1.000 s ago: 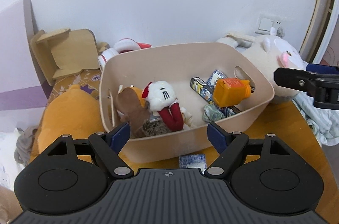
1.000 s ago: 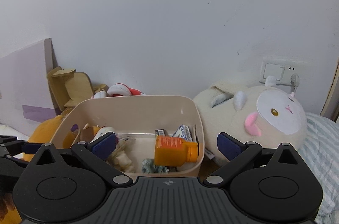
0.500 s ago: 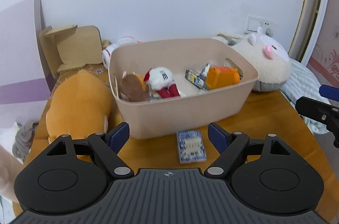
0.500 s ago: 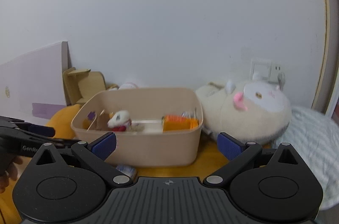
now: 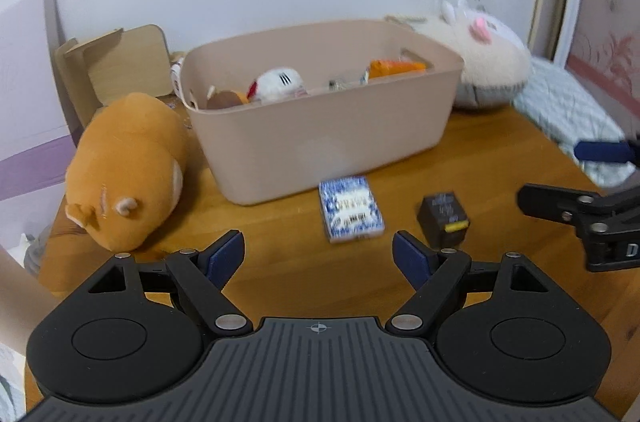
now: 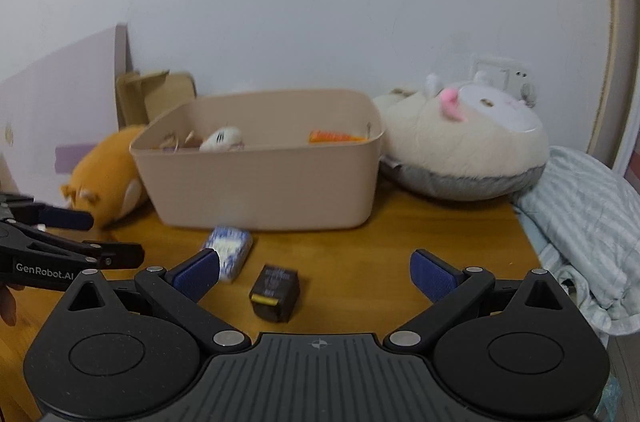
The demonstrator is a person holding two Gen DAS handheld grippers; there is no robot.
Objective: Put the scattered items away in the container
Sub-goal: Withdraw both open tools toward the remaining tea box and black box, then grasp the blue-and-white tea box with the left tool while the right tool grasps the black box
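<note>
Both grippers had drawn back and down from the bin. Left gripper (image 5: pixel 318 254) stood wide, nothing between the pads. Right gripper (image 6: pixel 315 272) likewise wide and empty.

Nearest on the wooden table (image 5: pixel 480 162): a small dark box (image 6: pixel 275 292) with a yellow end label, just ahead of the right gripper, and a blue-and-white patterned box (image 5: pixel 350 208) beside it, close to the bin's front wall but apart from it. A second ago only the patterned box showed below the rim; the pull-back brought the dark box into view. Judgement: two loose items remain, one before each gripper.

Beyond them, the beige bin (image 5: pixel 328 138) held a white plush, a brown toy and an orange bottle. Orange plush (image 5: pixel 124 166) lay at its left, cream plush (image 6: pixel 464 146) at its right.

Writing: "GenRobot.AI" on the left gripper's arm in the right wrist view. Box print too blurred to read.
</note>
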